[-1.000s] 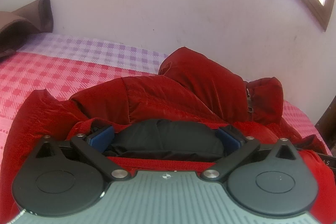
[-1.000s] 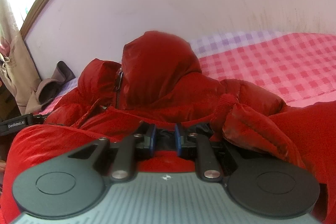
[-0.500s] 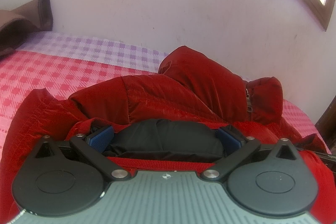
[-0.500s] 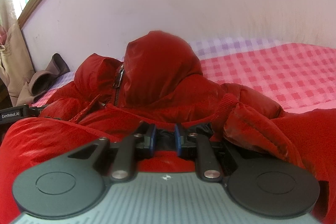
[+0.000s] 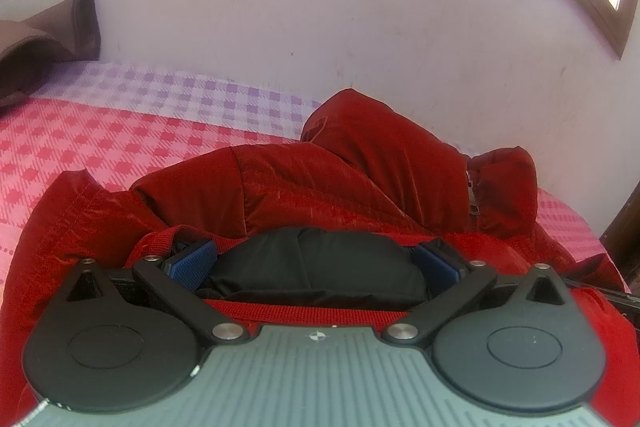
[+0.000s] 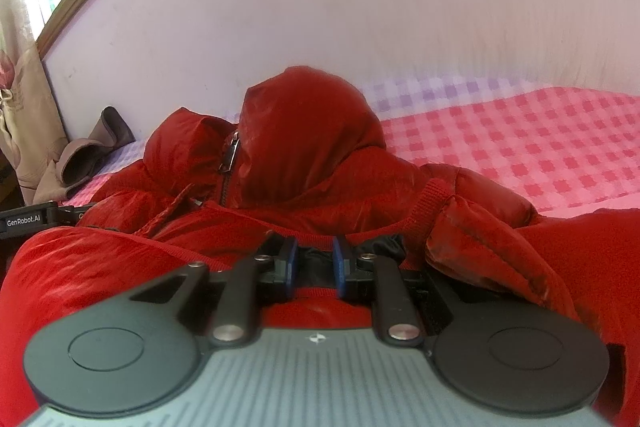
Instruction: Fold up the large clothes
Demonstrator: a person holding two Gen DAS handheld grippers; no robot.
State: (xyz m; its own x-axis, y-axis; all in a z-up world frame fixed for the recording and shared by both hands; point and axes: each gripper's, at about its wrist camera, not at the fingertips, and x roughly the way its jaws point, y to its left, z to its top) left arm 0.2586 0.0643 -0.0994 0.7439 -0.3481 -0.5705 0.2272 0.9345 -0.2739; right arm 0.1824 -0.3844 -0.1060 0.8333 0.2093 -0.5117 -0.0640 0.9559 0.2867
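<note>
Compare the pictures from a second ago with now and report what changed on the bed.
Almost nothing: the right-wrist view tilted slightly. The puffy red hooded jacket lies as before; the right gripper stays shut on its hem, the left gripper stays open around the black lining.

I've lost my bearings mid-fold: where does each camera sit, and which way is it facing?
Left wrist: on the left gripper, looking along its wide-spread fingers over the red jacket toward the wall; window upper right.
Right wrist: on the right gripper, fingers pinching the jacket's hem, facing the same wall; the left gripper's body shows at the left edge.
Shared: jacket hood, zipper, checked bedsheet.
</note>
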